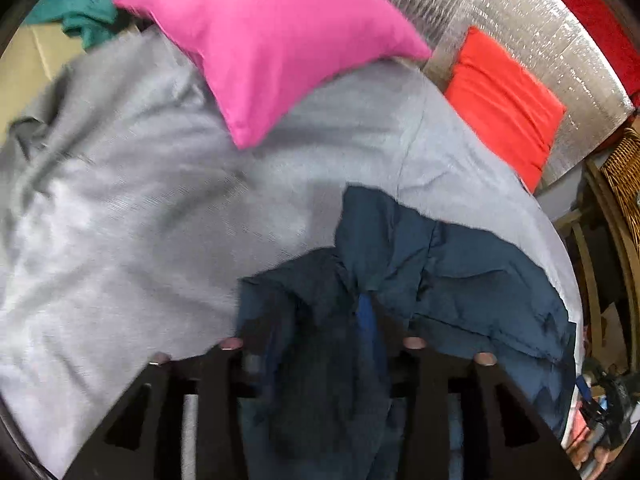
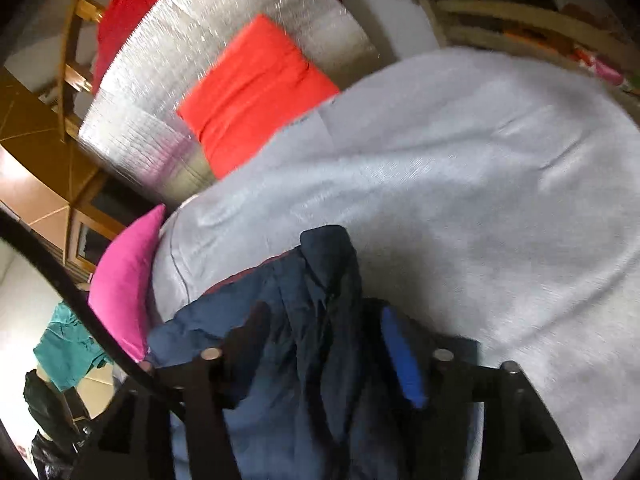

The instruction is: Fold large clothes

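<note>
A dark navy garment (image 1: 440,264) lies bunched on a grey-covered bed (image 1: 140,200). In the left wrist view its cloth runs up between my left gripper's (image 1: 324,336) black fingers, which are shut on it. In the right wrist view the same navy garment (image 2: 312,320) is bunched between my right gripper's (image 2: 320,344) fingers, with a bright blue pad (image 2: 400,356) showing beside the cloth. The right gripper is shut on the garment too. The fingertips of both grippers are mostly hidden by cloth.
A pink pillow (image 1: 264,44) and an orange-red pillow (image 1: 504,104) lie at the head of the bed against a silver foil panel (image 1: 520,20). A teal cloth (image 1: 84,8) lies at the far left. A wicker basket (image 1: 624,176) and wooden furniture stand beside the bed.
</note>
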The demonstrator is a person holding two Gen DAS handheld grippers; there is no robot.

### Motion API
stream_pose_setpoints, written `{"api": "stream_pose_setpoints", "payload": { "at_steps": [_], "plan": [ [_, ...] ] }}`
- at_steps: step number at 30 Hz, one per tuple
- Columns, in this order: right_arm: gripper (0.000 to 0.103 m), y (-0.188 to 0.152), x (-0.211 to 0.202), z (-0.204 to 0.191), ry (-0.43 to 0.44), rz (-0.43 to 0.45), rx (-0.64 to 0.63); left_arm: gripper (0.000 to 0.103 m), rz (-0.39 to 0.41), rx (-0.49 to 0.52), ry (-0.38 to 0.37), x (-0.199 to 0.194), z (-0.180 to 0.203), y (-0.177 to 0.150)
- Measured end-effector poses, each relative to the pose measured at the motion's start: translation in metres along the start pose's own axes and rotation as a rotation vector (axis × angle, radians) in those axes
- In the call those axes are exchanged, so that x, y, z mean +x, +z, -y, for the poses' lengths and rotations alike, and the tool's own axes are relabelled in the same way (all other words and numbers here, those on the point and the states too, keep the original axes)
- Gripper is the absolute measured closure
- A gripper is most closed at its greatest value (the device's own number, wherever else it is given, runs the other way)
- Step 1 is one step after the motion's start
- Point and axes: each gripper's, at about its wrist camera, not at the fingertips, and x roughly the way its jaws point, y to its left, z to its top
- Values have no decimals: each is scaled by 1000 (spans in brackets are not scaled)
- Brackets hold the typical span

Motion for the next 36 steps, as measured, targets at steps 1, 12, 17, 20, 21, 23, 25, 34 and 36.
{"api": "stream_pose_setpoints", "payload": {
  "at_steps": [1, 12, 17, 20, 21, 23, 25, 34, 36],
  "plan": [
    [40, -4, -12, 3, 4, 7, -5, 45, 21, 12, 9, -13, -2, -5],
    [34, -63, -39, 58, 45, -175, 68, 34, -17, 80, 84, -51, -34, -80],
    [31, -85, -56, 65, 55, -160, 114, 33, -12, 0, 20, -66, -66, -119],
    [31, -99, -86, 47, 93, -45, 64, 33, 17, -53, 6, -79, -78, -143],
    [30, -103, -92, 42, 126, -30, 53, 32, 18, -65, 0, -81, -80, -149],
    [27, -117, -100, 31, 233, -38, 39, 32, -7, -90, -68, -81, -80, -161],
    [25, -138, -94, 20, 352, -115, 51, 31, -22, -116, -141, -81, -77, -168],
    [23, -194, -11, 29, 357, -307, 355, 23, -70, -273, -287, -44, -55, -172],
    [24, -193, -5, 39, 380, -243, 450, 23, -74, -315, -301, -33, -53, -170]
  ]
}}
